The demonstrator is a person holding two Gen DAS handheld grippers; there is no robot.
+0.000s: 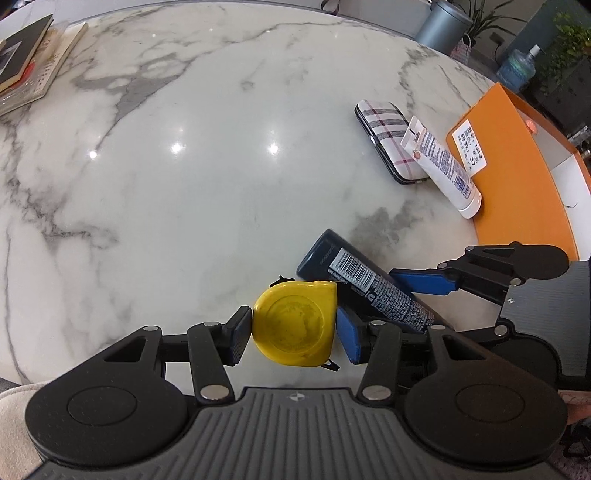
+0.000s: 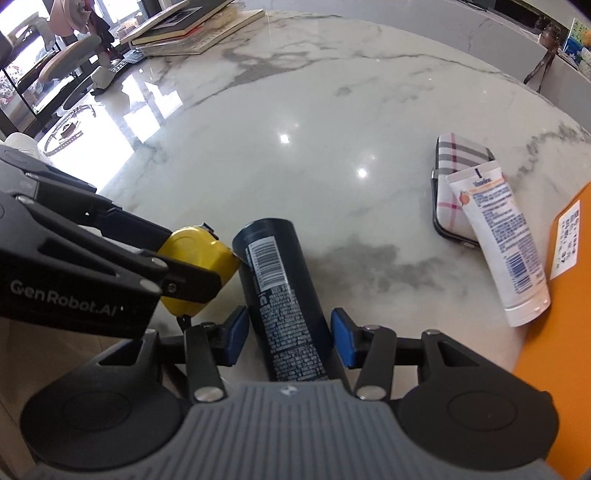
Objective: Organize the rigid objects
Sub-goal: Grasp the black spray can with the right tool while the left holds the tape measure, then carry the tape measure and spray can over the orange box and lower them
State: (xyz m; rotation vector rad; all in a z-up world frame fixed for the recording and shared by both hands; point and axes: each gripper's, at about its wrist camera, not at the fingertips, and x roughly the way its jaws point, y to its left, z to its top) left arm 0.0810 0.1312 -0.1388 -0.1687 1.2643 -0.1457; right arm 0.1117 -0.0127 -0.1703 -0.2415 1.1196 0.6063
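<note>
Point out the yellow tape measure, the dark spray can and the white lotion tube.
Tape measure (image 1: pixel 293 323), left wrist view, round face of its case.
Spray can (image 2: pixel 280 291), right wrist view, printed side.
Lotion tube (image 2: pixel 498 236), right wrist view, label.

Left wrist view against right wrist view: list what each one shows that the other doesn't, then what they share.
Only the left wrist view shows the grey bin, the water jug and the inside of the orange box.

Only the right wrist view shows the window reflections and chairs beyond the table's far left.

Both show the left gripper clamped on the yellow tape measure, the right gripper around the dark can, the plaid case, white tube, books and marble table.
</note>
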